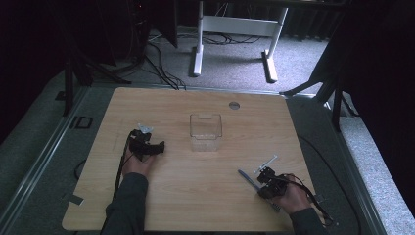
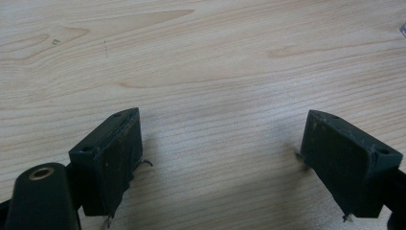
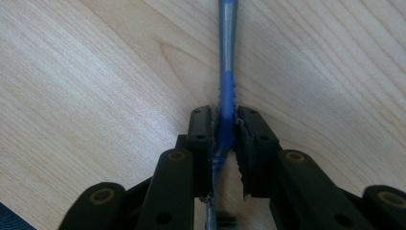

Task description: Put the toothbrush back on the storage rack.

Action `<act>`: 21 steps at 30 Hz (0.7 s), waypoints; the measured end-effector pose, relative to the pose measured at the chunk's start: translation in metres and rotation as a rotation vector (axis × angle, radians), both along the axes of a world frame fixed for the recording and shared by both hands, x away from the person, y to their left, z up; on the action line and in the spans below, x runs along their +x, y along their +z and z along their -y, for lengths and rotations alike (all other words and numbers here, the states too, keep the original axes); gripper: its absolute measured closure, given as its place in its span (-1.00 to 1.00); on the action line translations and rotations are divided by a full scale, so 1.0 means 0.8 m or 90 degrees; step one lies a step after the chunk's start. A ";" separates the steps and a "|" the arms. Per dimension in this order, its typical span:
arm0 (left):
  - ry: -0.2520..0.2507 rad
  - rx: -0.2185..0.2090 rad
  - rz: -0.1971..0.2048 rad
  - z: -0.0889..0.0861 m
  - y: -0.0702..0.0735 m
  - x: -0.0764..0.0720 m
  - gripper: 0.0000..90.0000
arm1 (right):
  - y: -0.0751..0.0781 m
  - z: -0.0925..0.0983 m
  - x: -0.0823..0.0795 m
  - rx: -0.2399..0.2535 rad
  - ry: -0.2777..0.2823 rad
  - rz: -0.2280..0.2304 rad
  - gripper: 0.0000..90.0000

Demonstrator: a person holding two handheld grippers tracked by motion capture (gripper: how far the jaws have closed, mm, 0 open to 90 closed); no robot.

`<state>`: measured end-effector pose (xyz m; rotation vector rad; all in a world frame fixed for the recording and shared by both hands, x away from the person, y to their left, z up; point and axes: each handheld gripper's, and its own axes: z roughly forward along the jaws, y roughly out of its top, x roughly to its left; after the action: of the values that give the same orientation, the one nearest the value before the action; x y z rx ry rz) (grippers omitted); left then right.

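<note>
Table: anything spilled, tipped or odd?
Nothing stands out. The clear box stands upright mid-table; the right gripper is clamped on a blue-grey pen; the left gripper is open over bare wood.

Grey carpet (image 1: 235, 63), white desk frame (image 1: 235, 29), dim room.

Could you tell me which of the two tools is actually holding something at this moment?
The right tool: its jaws are closed on a blue and grey pen. The left tool has its jaws spread wide apart over bare table, gripping nothing.
</note>
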<state>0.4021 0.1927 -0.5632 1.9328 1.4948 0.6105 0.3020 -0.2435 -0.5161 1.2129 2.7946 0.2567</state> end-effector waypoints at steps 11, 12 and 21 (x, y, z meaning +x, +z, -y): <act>0.000 0.000 0.000 0.000 0.000 0.000 -0.67 | -0.001 -0.004 0.001 -0.009 0.004 0.002 0.77; 0.000 0.000 0.000 0.000 0.000 0.000 -0.67 | -0.001 -0.004 0.002 -0.005 0.005 0.004 0.77; 0.000 0.000 0.000 0.000 0.000 0.000 -0.67 | 0.013 0.001 0.001 0.024 0.009 0.029 0.78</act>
<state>0.4022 0.1927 -0.5632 1.9330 1.4948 0.6109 0.3031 -0.2442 -0.5057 1.1807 2.7722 0.3346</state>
